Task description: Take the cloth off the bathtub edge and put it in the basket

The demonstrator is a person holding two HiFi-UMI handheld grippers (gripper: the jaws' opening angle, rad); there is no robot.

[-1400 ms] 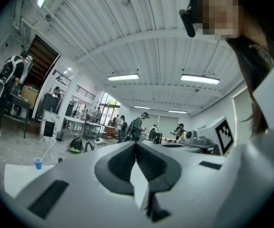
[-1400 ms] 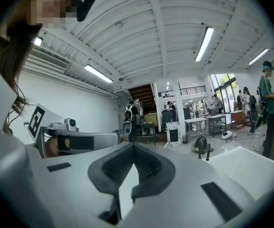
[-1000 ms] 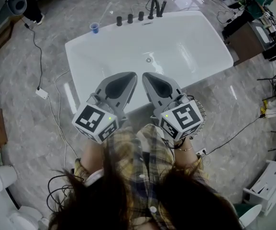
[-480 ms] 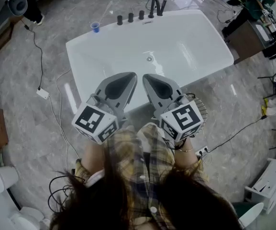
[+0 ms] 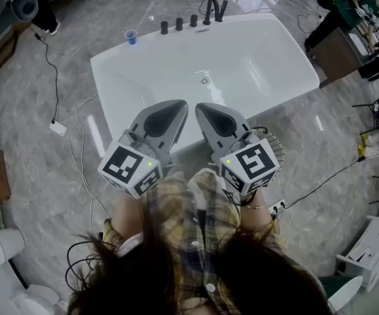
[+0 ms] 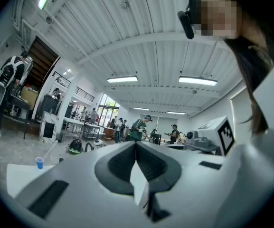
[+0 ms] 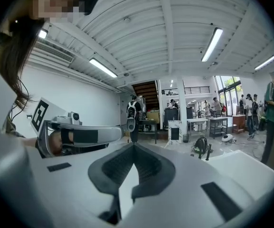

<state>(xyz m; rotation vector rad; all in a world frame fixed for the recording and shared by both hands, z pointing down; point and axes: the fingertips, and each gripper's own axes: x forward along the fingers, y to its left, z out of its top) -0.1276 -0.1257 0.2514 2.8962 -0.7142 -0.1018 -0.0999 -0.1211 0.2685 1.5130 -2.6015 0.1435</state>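
Directly below the head camera lies a white bathtub (image 5: 110, 64), its long axis running left to right, with dark taps (image 5: 192, 21) on its far rim and a blue cup (image 5: 131, 38) at its far left corner. The left gripper (image 5: 178, 105) and right gripper (image 5: 203, 107) hang side by side over the tub's near rim, tips pointing toward the far rim, each with its jaws pressed together on nothing. A wire basket (image 5: 276, 151) peeks out just outside the near rim, toward the tub's right end, mostly hidden under the right gripper, so that hand is likely the nearer one for the drop. No cloth can be made out anywhere on the rim that shows; the stretch of near rim beneath the grippers is hidden, so the cloth's direction from either claw cannot be told. In the left gripper view, the closed jaws aim level across the tub toward a busy workshop, the blue cup low at left. In the right gripper view, the jaws likewise meet, empty, with the tub's white rim low at right.
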